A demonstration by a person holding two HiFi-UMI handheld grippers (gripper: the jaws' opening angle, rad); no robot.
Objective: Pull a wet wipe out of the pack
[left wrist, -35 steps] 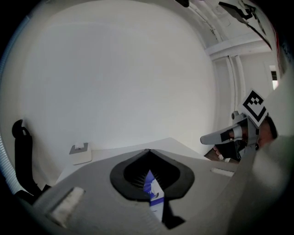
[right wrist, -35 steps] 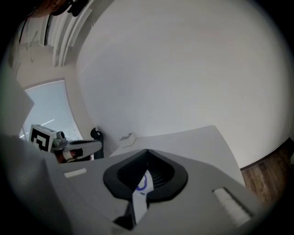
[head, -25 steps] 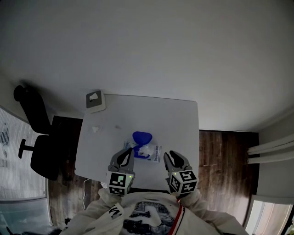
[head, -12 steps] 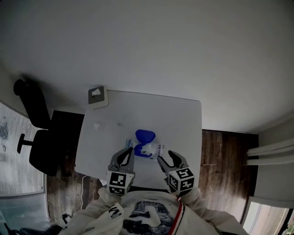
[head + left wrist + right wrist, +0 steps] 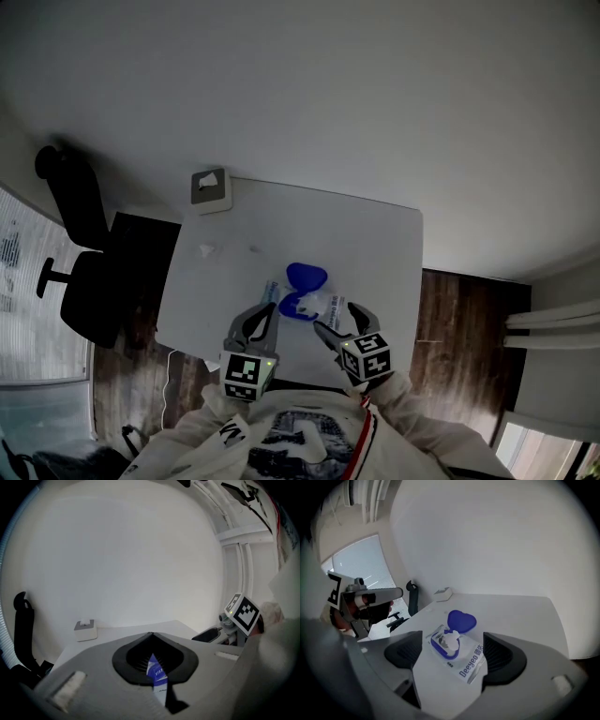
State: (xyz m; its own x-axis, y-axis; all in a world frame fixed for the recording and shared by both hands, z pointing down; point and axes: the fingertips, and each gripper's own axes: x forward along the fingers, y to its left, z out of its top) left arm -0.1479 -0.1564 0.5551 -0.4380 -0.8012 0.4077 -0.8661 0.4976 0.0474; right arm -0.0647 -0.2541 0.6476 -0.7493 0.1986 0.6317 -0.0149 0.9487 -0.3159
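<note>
Now the right gripper, its jaws just opened wide and empty, frames the wet wipe pack directly ahead. The pack's heart-shaped lid stands open, exposing a wipe tuft. The left gripper clamps the pack's near edge. The tuft pinch appears to come next.
</note>
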